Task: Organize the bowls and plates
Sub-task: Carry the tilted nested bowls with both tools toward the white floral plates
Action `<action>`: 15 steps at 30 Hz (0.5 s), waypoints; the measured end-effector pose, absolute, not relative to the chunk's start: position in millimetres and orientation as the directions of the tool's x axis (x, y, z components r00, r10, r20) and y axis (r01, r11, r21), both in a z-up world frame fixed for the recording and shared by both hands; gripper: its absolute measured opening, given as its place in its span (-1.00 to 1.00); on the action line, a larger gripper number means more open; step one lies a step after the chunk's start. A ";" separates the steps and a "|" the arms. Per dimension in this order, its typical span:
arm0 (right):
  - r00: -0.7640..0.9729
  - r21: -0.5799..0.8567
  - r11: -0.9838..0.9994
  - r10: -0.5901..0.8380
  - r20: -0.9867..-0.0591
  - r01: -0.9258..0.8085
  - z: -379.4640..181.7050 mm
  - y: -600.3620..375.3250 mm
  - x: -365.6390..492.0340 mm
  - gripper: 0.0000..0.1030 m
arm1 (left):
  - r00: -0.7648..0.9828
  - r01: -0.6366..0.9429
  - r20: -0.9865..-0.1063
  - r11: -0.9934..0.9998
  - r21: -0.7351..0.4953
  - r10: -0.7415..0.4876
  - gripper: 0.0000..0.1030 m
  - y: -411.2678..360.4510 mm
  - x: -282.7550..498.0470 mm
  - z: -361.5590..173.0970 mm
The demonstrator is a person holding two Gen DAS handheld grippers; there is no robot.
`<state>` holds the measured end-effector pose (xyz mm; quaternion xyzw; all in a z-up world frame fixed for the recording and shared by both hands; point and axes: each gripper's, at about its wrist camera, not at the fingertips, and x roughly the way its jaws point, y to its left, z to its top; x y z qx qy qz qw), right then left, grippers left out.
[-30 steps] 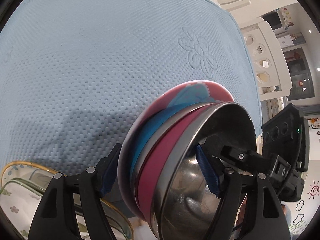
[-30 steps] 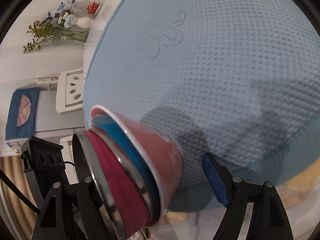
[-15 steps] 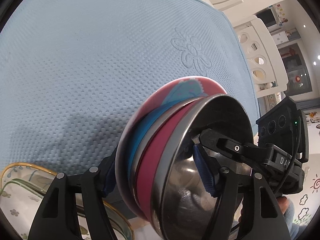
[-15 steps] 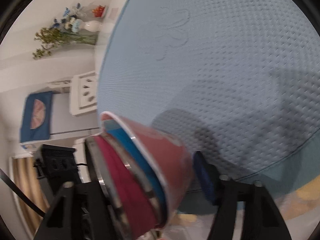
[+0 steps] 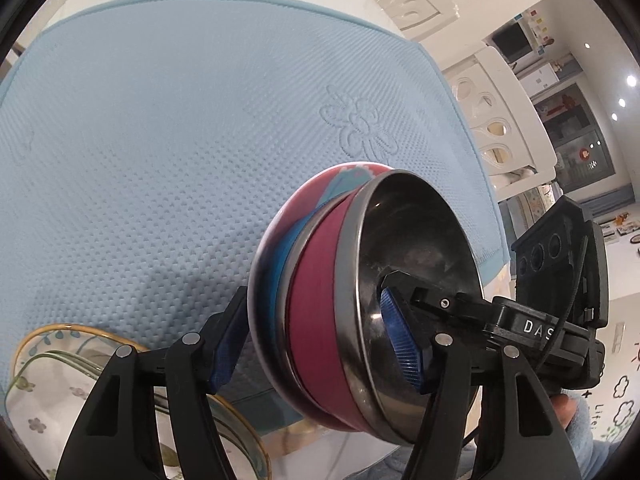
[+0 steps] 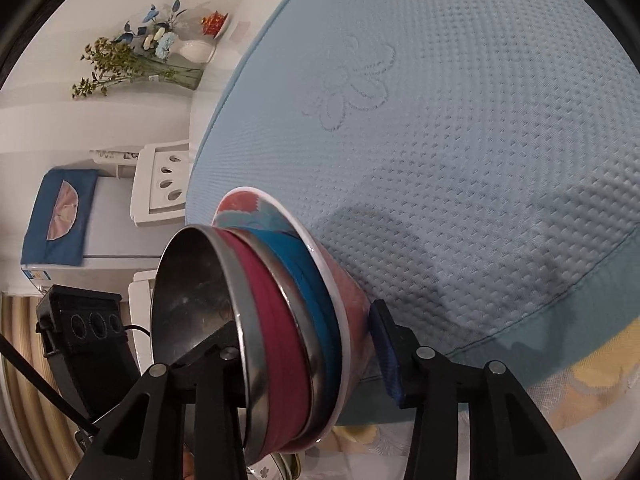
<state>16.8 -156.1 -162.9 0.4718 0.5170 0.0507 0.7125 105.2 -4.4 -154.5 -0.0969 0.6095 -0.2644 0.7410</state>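
Here, steel bowl (image 5: pixel 416 264) nested in pink bowl (image 6: pixel 352 320)

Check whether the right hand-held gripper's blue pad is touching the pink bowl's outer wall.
Touching. In the right wrist view the blue pad of the right hand-held gripper, whose jaws have just been closing, presses against the pink bowl, no gap showing.

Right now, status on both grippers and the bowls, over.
Left gripper and right gripper both clamped across the tilted stack of nested bowls, jaws just closing. Stack held above blue mat. Floral plates lower left, apart.
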 end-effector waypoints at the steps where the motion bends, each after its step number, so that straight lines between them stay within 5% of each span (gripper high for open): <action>1: 0.462 0.722 0.554 0.555 -0.691 0.414 -161.8 -155.9 16.2 -0.21 | 0.121 0.278 -0.850 0.839 -0.467 -0.513 0.20 -3.3 104.2 -153.3; 15: 0.505 0.691 0.621 0.489 -0.711 0.370 -137.4 -148.1 5.1 -0.32 | 0.203 0.342 -0.817 0.821 -0.457 -0.540 0.20 16.0 85.2 -124.7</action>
